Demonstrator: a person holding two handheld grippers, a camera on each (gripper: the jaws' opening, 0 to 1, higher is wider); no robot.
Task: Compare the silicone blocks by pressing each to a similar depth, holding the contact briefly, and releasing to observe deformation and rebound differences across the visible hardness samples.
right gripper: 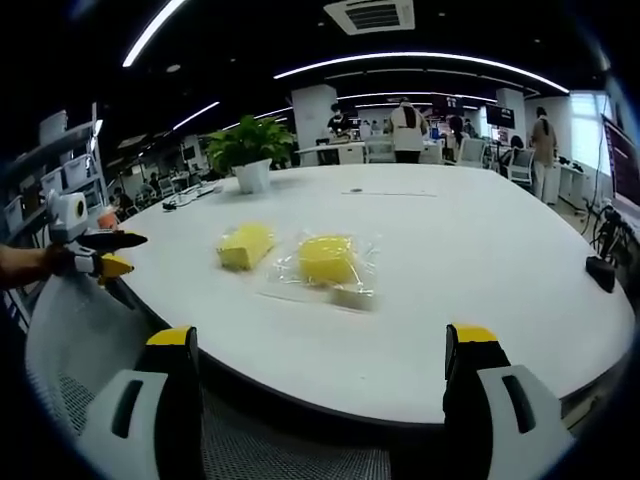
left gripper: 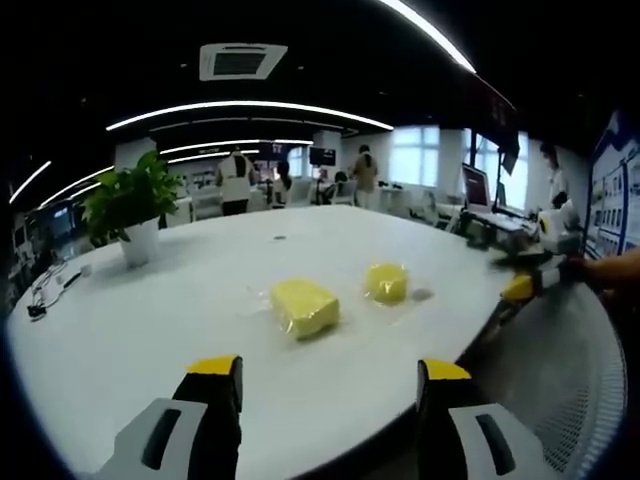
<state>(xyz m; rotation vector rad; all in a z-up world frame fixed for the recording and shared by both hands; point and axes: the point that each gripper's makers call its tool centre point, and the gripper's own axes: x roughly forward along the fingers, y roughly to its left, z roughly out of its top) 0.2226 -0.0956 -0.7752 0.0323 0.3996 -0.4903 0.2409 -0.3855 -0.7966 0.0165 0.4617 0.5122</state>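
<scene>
While both claws hang off the table edge with nothing between their jaws, neither silicone sample is in contact yet. Left claw [left gripper: 328, 385] — jaws spread wide, empty; right claw [right gripper: 325, 355] — likewise wide apart, empty, and it also appears at the right margin of the left gripper view, beside a hand.

Outward from the left claw: the rectangular yellow block [left gripper: 305, 307] lies straight ahead, near the table's [left gripper: 150, 320] front edge, its long axis angled obliquely across the line of approach. The rounder yellow block [left gripper: 386, 283] sits just beyond and to the right, apart from the first.

From the right gripper view the order flips — the rounder block, in crinkled clear film, is straight ahead; the rectangular one lies to its left.

Judgement: left claw is nearer the rectangular block, right claw nearer the rounder one. Both samples look undeformed, pale yellow, glossy from wrapping. Pressing has not begun.
</scene>
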